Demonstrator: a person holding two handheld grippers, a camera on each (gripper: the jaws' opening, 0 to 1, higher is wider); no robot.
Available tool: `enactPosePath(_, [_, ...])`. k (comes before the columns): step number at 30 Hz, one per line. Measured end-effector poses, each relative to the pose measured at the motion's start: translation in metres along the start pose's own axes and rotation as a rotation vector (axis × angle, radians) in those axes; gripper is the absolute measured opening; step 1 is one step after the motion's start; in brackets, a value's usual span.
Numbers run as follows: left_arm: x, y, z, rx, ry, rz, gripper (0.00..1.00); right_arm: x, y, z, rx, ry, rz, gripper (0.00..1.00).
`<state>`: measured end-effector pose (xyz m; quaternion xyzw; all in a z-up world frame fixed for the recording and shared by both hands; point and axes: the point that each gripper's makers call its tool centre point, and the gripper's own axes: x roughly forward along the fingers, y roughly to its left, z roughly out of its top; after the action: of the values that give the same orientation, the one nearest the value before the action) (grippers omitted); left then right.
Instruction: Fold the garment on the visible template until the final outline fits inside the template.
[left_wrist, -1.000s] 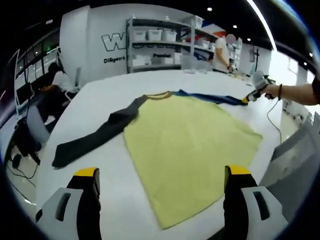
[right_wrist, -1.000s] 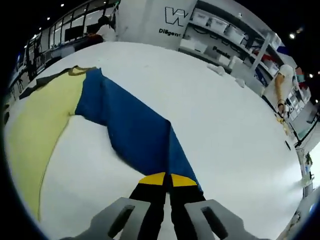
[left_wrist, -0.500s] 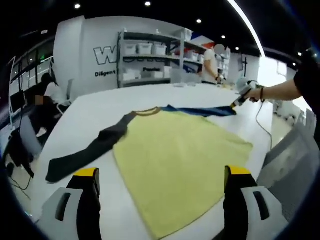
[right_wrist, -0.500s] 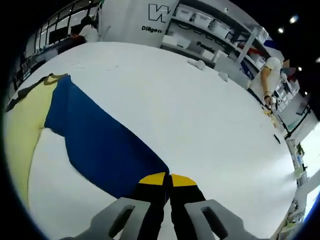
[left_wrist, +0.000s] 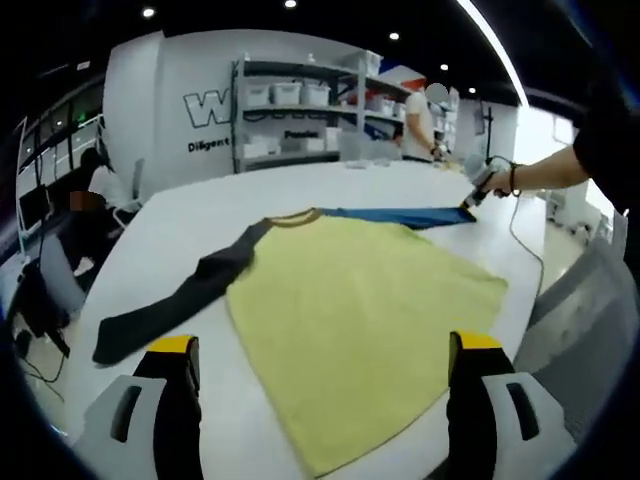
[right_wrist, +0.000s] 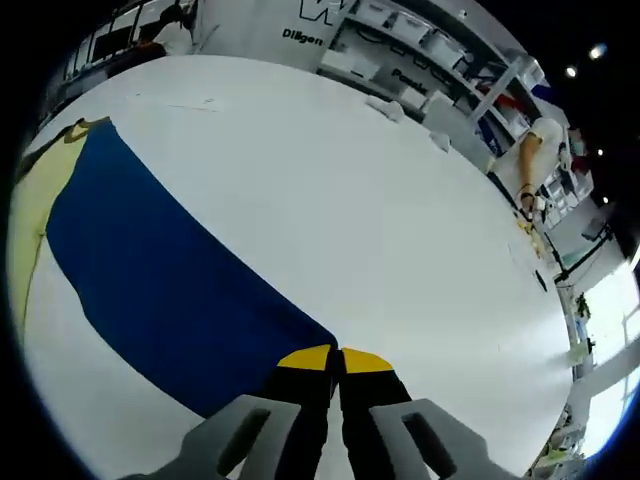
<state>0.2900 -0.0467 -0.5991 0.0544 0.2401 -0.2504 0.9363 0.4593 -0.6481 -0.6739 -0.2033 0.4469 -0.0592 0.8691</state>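
Garment (left_wrist: 350, 300) flat on white tabletop (left_wrist: 190, 215): yellow body in middle, dark grey sleeve (left_wrist: 180, 295) stretched out to left, blue sleeve (right_wrist: 160, 290) pulled straight toward far right. Right claw (right_wrist: 335, 362) pinched tight on blue sleeve's cuff end, jaws together; same claw seen at far right in left gripper view (left_wrist: 470, 200). Left claw (left_wrist: 325, 350) spread wide, gripping nothing, above near hem of yellow body. Shelving (left_wrist: 300, 110) by far wall.
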Motion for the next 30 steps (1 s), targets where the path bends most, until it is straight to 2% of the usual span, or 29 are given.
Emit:
enactPosePath(4, [0.000, 0.000, -0.001, 0.005, 0.006, 0.000, 0.99, 0.003, -0.001, 0.001, -0.036, 0.010, -0.010, 0.00])
enactPosePath(8, [0.001, -0.001, -0.003, 0.010, 0.015, -0.003, 0.99, 0.005, -0.006, 0.001, 0.035, 0.007, -0.009, 0.00])
enactPosePath(13, [0.001, -0.002, -0.003, 0.015, 0.020, -0.001, 0.99, -0.003, -0.003, 0.000, 0.065, 0.004, -0.005, 0.00])
enactPosePath(17, [0.001, 0.000, -0.007, -0.028, 0.034, -0.008, 0.99, -0.007, -0.004, -0.004, 0.102, 0.007, 0.002, 0.00])
enactPosePath(19, [0.000, 0.000, -0.007, -0.027, 0.035, -0.006, 0.99, -0.009, -0.006, -0.006, 0.149, 0.009, 0.004, 0.00])
enactPosePath(20, [0.000, 0.000, -0.007, -0.021, 0.034, -0.005, 0.99, -0.010, -0.005, -0.007, 0.180, 0.010, 0.013, 0.02])
enactPosePath(21, [0.000, 0.000, -0.007, -0.014, 0.034, -0.004, 0.99, -0.003, -0.019, -0.010, 0.233, -0.004, 0.002, 0.07])
enactPosePath(23, [0.000, -0.002, -0.008, -0.004, 0.042, -0.008, 0.99, 0.000, -0.026, -0.005, 0.296, -0.052, 0.020, 0.20])
enactPosePath(27, [0.000, -0.001, -0.009, -0.001, 0.046, -0.013, 0.99, -0.011, -0.019, -0.006, 0.391, -0.070, 0.074, 0.33])
enactPosePath(30, [0.000, -0.002, -0.007, -0.008, 0.038, -0.012, 0.99, -0.020, -0.007, -0.005, 0.525, -0.093, 0.150, 0.38])
